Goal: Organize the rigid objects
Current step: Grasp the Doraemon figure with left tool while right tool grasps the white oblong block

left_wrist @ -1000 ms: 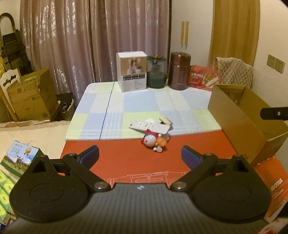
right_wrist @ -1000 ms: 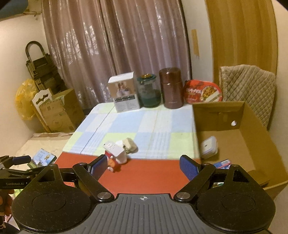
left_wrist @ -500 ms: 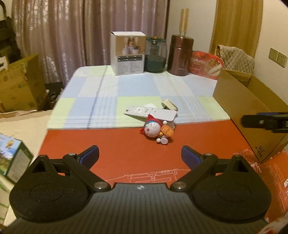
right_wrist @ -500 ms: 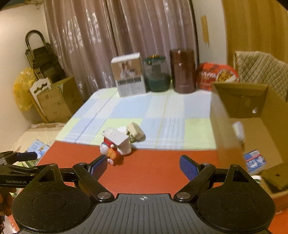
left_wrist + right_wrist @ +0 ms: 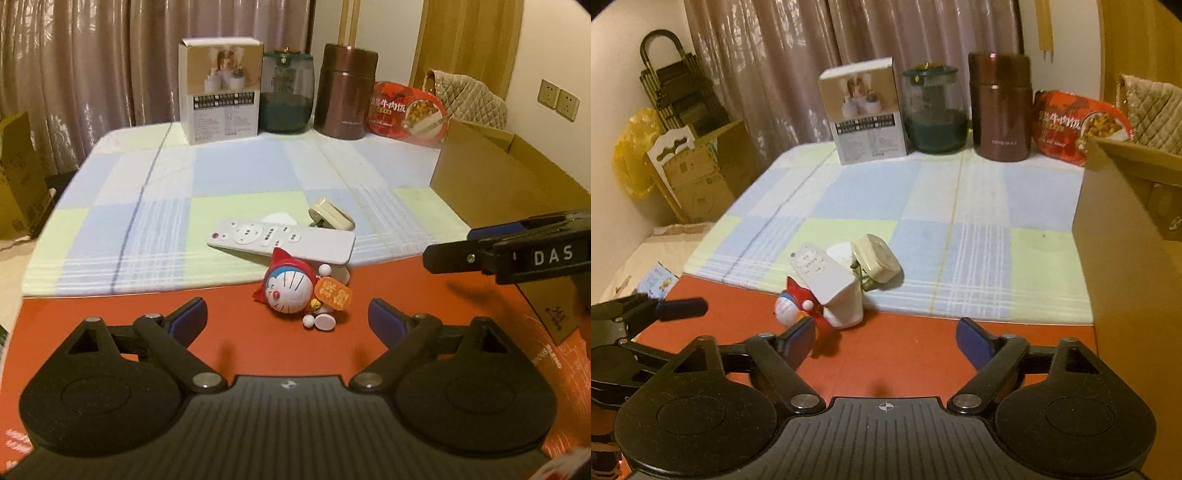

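While both claws narrow with nothing between them, the left claw and right claw stand spread, the round blue-and-white cat figurine at the left's twelve o'clock.

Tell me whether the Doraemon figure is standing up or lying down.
Lying down. The Doraemon figure lies tipped on the red mat, face showing, feet toward the camera, its head under the white remote.

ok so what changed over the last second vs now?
Both hand-held grippers came down and in toward the pile: the left hand-held gripper now frames the blue-and-white cat figurine, and the right hand-held gripper sits just right of it. Both sets of jaws have just been closing a little, gripping nothing. Figurine, white remote control and brown cardboard box stayed put.
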Motion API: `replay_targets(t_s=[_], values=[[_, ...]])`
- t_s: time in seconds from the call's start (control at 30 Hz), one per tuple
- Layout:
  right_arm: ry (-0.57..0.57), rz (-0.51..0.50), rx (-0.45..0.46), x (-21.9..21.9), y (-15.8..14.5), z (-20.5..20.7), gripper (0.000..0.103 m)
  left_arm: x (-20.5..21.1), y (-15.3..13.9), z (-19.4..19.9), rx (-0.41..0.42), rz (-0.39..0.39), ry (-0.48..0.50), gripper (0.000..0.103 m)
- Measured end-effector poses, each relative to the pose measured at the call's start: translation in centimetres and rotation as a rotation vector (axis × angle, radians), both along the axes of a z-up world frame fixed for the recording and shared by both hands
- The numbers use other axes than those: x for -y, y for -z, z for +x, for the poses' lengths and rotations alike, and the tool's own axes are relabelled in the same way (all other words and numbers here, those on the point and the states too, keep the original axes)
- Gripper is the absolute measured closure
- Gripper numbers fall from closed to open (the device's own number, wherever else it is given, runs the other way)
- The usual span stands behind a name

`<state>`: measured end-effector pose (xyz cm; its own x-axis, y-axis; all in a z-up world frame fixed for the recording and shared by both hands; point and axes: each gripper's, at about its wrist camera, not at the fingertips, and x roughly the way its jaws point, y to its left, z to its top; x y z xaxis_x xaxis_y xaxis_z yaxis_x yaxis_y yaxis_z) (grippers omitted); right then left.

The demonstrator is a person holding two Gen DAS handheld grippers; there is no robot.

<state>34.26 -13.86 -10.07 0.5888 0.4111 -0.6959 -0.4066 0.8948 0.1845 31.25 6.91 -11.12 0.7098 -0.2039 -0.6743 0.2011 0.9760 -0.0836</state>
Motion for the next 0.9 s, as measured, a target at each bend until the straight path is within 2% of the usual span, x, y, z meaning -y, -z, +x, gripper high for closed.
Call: replay_targets(t_s=[0.13,0.3,0.43,0.53,0.6,0.8,0.9], values=[[0.019,-0.025,-0.01,0.3,0.9,1.3,0.038,0.4,1.4,1.4,-0.027,-0.02,0.0,0.016],[0.032,-0.02,-0.029,0.8,1.6,2.1,0.038,1.4,2.4,2.7,-0.015,-0.01,0.023,0.02],[0.038,-0.025,-0.031,1.1,1.9,2.5,0.038,3.1,3.2,3.1,0.03,0.079,0.097,0.026],[0.05,-0.025,-0.042,1.6,2.3,2.9,0.038,4.1,3.8,3.0,0.072,0.174,0.157,0.027],[0.057,-0.029,-0.057,1.8,2.7,3.0,0.038,4.2,4.3,3.1,0.083,0.201,0.186,0.027],[0.046,-0.024,-0.088,1.9,3.4,3.0,0.038,3.8,5.1,3.9,0.086,0.199,0.191,0.028],[0.041,-0.015,-0.087,1.6,3.3,3.0,0.038,3.7,4.9,4.0,0.087,0.184,0.197,0.033]])
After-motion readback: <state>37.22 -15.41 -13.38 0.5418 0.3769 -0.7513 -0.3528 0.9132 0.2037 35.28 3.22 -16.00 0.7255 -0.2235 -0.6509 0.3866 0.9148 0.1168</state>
